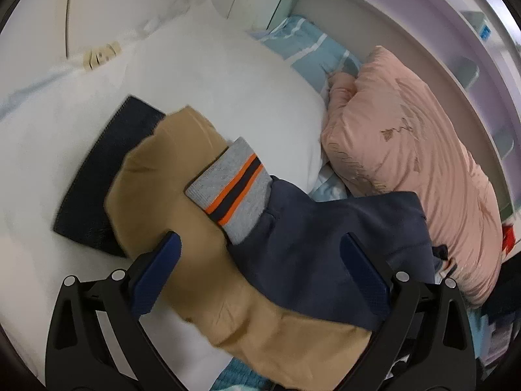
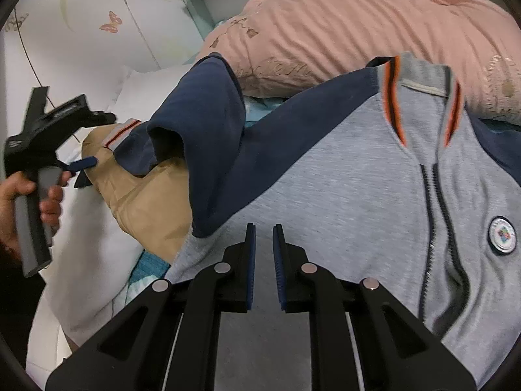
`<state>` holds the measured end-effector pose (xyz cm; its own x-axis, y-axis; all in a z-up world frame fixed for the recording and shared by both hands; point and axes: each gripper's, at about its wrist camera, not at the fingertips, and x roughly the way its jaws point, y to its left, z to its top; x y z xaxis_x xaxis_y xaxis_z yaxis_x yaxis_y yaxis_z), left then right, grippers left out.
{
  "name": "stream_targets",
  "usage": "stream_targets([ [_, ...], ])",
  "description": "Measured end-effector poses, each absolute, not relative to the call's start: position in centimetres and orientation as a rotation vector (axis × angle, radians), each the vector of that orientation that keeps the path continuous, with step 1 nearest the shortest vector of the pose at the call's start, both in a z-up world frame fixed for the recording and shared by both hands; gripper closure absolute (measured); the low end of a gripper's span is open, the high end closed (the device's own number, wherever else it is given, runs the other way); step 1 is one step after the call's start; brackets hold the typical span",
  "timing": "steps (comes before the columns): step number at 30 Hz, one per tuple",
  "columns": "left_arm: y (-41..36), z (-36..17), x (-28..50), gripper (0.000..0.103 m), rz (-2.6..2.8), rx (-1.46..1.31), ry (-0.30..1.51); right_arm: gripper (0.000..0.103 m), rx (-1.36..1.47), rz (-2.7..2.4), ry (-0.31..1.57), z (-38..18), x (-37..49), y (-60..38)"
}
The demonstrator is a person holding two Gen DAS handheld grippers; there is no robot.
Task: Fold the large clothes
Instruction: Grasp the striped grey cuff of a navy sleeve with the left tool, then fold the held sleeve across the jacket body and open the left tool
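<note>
right gripper (image 2: pixel 263 228): we hold it low over the jacket's grey front, fingers nearly together with a thin gap, nothing between them. Looks parked as a hold-down or hovering; we can't tell if it touches the cloth.
jacket (image 2: pixel 325 189): grey body, navy sleeves, zip up the middle, round badge (image 2: pixel 502 235) to the zip's right, orange-striped collar (image 2: pixel 423 75) at the far end. Lies face up on the bed, collar away from us, so the body is laid out flat for folding.
jacket vs right fingers: grey front panel directly under and ahead of the tips; zip off to their right.
left gripper (image 1: pixel 260 244): fingers spread wide, gripping nothing. We read it as lined up to take the sleeve, not yet closed.
sleeve (image 1: pixel 309 244): navy, ending in a grey cuff (image 1: pixel 234 189) with orange and dark stripes. Draped off the jacket's side across a tan garment (image 1: pixel 169 176), so it needs bringing in over the body.
sleeve vs left fingers: navy cloth spans the gap between the fingers; cuff lies just past the tips, nearer the left finger.
tan garment: sits under the sleeve, on top of a dark item (image 1: pixel 94 176), both on the white pillow (image 1: pixel 228 75). Not part of this fold, in our judgement.
pink quilt (image 2: pixel 358 22): bunched along the far side, beyond the collar.
shelf unit (image 1: pixel 456 49): behind the quilt, against the wall.
</note>
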<state>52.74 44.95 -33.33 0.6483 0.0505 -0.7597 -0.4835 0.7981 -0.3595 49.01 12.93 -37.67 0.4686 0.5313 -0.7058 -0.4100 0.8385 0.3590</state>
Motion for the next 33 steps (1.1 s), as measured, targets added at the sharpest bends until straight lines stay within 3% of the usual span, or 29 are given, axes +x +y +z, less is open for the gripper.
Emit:
stream_targets([
  [7, 46.5, -34.8, 54.4, 0.024, 0.341, -0.618, 0.830, 0.091, 0.204, 0.615, 0.947, -38.6, 49.8, 13.6],
  [11, 47.4, -34.8, 54.4, 0.071, 0.352, -0.613, 0.830, 0.091, 0.224, 0.625, 0.963, -38.9, 50.1, 14.0],
  [16, 48.3, -34.8, 54.0, 0.084, 0.327, -0.662, 0.818, 0.091, 0.229, 0.627, 0.973, -39.2, 50.1, 14.4],
  [18, 48.2, -34.4, 53.7, 0.093, 0.323, -0.648, 0.798, 0.091, 0.230, 0.625, 0.975, -39.3, 50.2, 14.4],
  [28, 47.5, -30.0, 50.3, 0.097, 0.297, -0.634, 0.629, 0.091, 0.285, 0.635, 0.977, -39.4, 51.2, 14.4],
  [33, 46.7, -25.2, 47.1, 0.097, 0.284, -0.570, 0.496, 0.091, 0.317, 0.683, 0.975, -39.4, 51.5, 16.0],
])
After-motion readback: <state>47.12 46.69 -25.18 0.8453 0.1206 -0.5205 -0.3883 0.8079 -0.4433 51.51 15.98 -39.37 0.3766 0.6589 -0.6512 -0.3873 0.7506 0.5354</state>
